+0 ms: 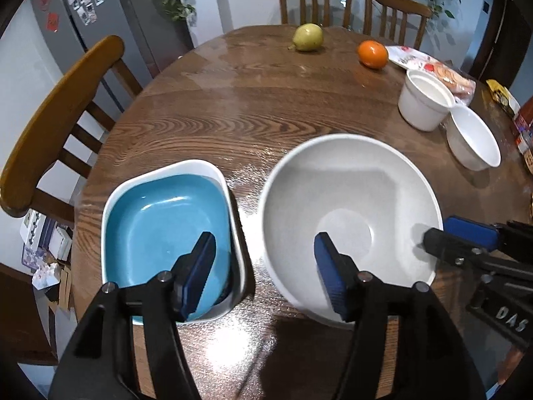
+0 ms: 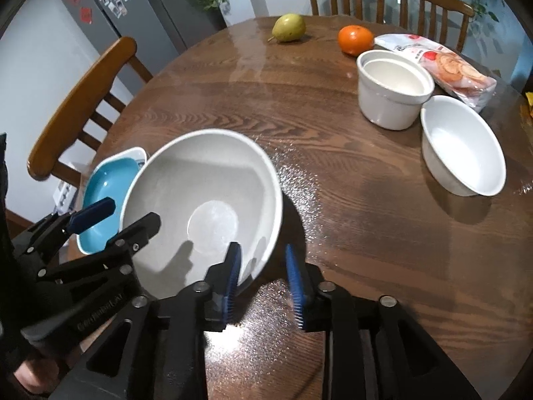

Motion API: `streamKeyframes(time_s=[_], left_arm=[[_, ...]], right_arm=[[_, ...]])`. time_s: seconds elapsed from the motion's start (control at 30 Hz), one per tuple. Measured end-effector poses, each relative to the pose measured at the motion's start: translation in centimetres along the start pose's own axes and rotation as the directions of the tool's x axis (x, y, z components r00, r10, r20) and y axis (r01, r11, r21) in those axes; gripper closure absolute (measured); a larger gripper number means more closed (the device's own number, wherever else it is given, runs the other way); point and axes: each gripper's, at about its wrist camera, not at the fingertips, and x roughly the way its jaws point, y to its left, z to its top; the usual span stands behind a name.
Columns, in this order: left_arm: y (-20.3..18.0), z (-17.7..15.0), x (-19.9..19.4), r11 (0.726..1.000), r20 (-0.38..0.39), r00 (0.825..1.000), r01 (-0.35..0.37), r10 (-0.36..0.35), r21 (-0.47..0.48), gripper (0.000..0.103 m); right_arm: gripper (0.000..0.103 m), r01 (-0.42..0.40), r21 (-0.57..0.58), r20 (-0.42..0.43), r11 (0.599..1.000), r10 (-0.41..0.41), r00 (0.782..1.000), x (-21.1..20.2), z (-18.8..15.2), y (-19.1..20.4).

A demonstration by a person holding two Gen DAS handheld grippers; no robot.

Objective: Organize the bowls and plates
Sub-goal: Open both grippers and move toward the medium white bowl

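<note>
Black gripper frames fill the bottom of both wrist views. From the left wrist view, the left gripper (image 1: 266,273) has its blue-padded fingers (image 1: 200,273) spread wide: one finger hangs over the blue dish, the other over the near inside of the large grey bowl (image 1: 346,193), and neither pad presses on anything. The right gripper (image 2: 263,280), seen at the bottom centre of its own view, has its two pads partly apart on either side of the grey bowl's near rim, with a visible gap on the outer side, so the rim is not pinched.

Largest of all is the round wooden table (image 1: 233,106), which takes up the middle of each view. On it, the large grey bowl sits at lower centre, with the right gripper's fingers at its right rim in the left wrist view. Just left of it, apart by a narrow strip of table, lies a white square dish (image 1: 233,233) with the blue dish (image 1: 160,220) nested inside. At the right edge stand a white bowl (image 2: 463,153) and, just beside it, a deep white pot (image 2: 386,106) with a smaller cup nested inside. Behind them lies a snack packet (image 2: 443,63). Toward the upper centre are an orange (image 2: 354,40) and a pear (image 2: 289,27), well apart from the dishes. Wooden chairs (image 1: 50,126) ring the table.
</note>
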Motion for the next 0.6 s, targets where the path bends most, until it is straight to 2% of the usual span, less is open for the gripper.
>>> streamKeyframes(time_s=[0.1,0.2,0.3,0.4,0.6], left_arm=[[-0.1,-0.1,-0.9,1.000,0.015,1.000,0.001,-0.001,-0.007,0.042],[-0.9,-0.5,-2.1,1.000,0.034,0.999,0.013,-0.013,-0.004,0.034],[-2.2,-0.7,-3.2,0.999,0.049,0.998,0.031,-0.031,0.013,0.033],[-3.6,-0.8,-4.3,0.998,0.065,0.996,0.052,-0.054,0.031,0.024],[-7.3,-0.9,-5.8,0.992,0.085,0.992,0.088,-0.095,0.086,0.022]], right_arm=[[0.070,-0.013,0.024,0.031,1.000,0.012,0.999,-1.4,-0.2,-1.0],[0.069,-0.012,0.048,0.063,0.999,0.009,0.998,-3.0,-0.5,-2.2],[0.069,-0.012,0.077,0.090,0.997,0.005,0.996,-4.6,-0.9,-3.6],[0.067,-0.009,0.099,0.115,0.995,-0.003,0.993,-6.1,-1.4,-5.0],[0.063,0.010,0.142,0.157,0.990,-0.032,0.987,-9.1,-2.7,-8.2]])
